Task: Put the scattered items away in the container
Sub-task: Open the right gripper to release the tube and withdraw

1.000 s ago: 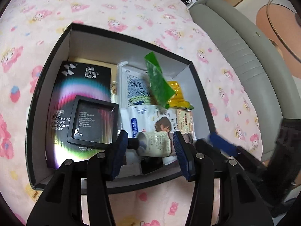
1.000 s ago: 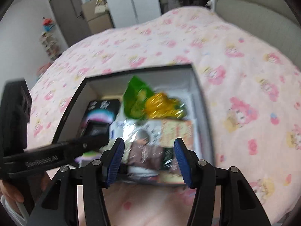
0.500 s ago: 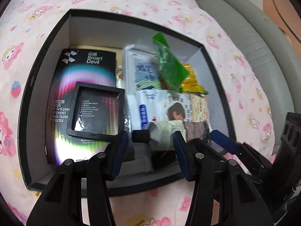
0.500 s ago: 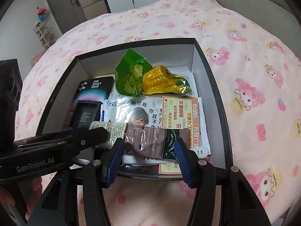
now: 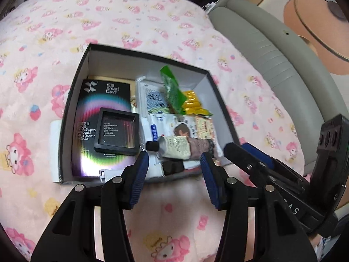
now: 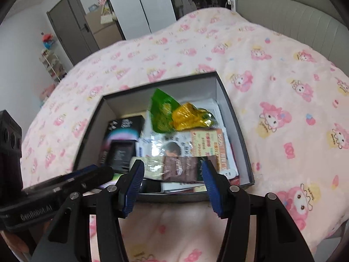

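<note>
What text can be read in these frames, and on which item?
"Smart Devil": black packet in the box.
"Anti-peep", "Glass Screen Protector": same packet, partly cut off.
"GenRobot.AI": left tool.
Small case, tube, sachets and orange leaflet: too small or blurred to read.

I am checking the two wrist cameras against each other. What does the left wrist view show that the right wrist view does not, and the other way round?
Only the left wrist view: a white strip outside the box's left wall, a round table, and the right gripper from the side.

Only the right wrist view: a grey door, a white wardrobe, a small shelf, and the left gripper from the side.

Both: the black box on the pink blanket, holding the screen protector pack, green packet, yellow packet and cream tube. Both grippers are open and empty.
</note>
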A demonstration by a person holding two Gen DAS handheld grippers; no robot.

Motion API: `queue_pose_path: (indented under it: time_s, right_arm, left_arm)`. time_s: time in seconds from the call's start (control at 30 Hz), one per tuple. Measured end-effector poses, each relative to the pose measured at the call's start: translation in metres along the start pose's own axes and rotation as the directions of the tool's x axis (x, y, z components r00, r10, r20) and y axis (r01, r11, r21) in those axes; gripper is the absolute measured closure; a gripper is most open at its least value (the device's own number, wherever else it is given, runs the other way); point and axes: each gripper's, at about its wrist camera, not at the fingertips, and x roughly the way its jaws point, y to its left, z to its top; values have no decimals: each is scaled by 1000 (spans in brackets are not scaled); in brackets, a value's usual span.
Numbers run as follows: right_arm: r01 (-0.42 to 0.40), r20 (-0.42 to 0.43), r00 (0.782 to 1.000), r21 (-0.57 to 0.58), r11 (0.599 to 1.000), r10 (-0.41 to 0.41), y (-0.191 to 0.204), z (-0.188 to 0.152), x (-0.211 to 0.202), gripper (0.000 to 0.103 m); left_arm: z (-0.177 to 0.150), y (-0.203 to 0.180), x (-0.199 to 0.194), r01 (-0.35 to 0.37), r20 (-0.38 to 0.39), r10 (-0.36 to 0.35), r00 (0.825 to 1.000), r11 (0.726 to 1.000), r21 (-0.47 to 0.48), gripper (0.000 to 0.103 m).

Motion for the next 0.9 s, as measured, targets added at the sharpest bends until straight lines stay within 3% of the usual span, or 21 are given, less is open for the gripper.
queue_pose_path:
  time_s: [0.43,0.9]
  right_arm:
    - [-56,47,997,-46,997,58,37,-16,-41,52]
    - [-105,-13,994,-151,983,104,84,-52,-35,52]
  left_arm:
    - [-21,1,-57,0,46,-2,999,999,52,52]
    - [-66,46,-82,-29,37,30,999,999,-23,52]
